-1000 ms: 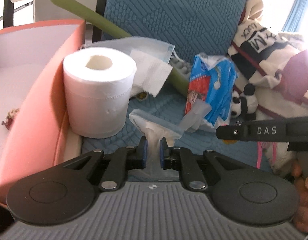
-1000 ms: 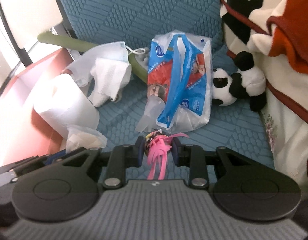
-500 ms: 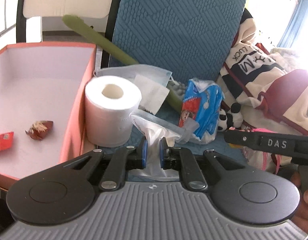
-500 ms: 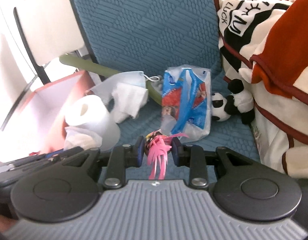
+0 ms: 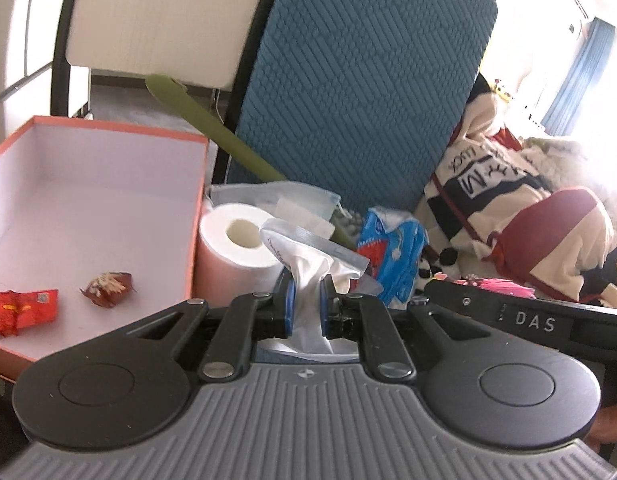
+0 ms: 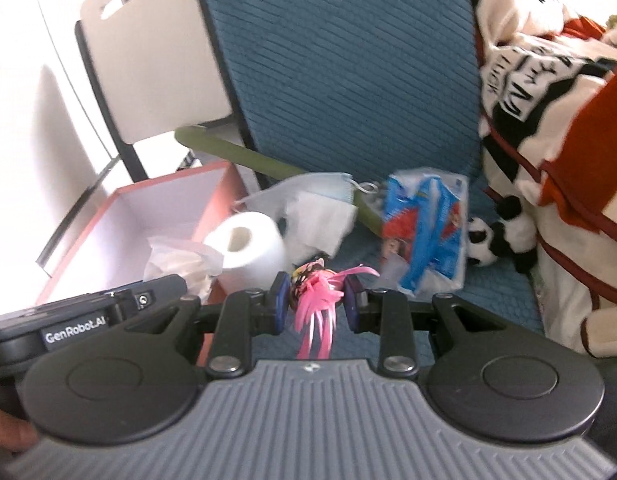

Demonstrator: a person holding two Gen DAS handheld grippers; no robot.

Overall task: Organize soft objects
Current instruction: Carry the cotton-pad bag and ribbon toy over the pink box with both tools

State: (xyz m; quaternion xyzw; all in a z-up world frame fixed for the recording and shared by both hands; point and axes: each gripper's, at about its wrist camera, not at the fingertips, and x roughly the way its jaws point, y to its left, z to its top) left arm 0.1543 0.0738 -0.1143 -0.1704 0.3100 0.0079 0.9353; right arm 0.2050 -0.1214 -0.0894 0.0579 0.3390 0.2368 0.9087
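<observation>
Tissue pack (image 5: 306,280) pinched in left tongs (image 5: 306,314), now raised off the seat beside the orange box (image 5: 108,136), which has come into fuller view. Right view: right tongs (image 6: 316,300) still clamp the pink tassel toy (image 6: 314,296), also lifted; both look bound for the box.

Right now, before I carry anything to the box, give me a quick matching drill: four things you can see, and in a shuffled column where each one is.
Things:
1. clear plastic bag
2. pink tassel toy
3. red wrappers
4. toilet paper roll

Places:
A. on the floor of the orange box
B. clamped in the left tongs
C. standing on the blue seat, beside the box wall
D. between the fingers of the right tongs

Pairs: 1-B, 2-D, 3-A, 4-C
</observation>
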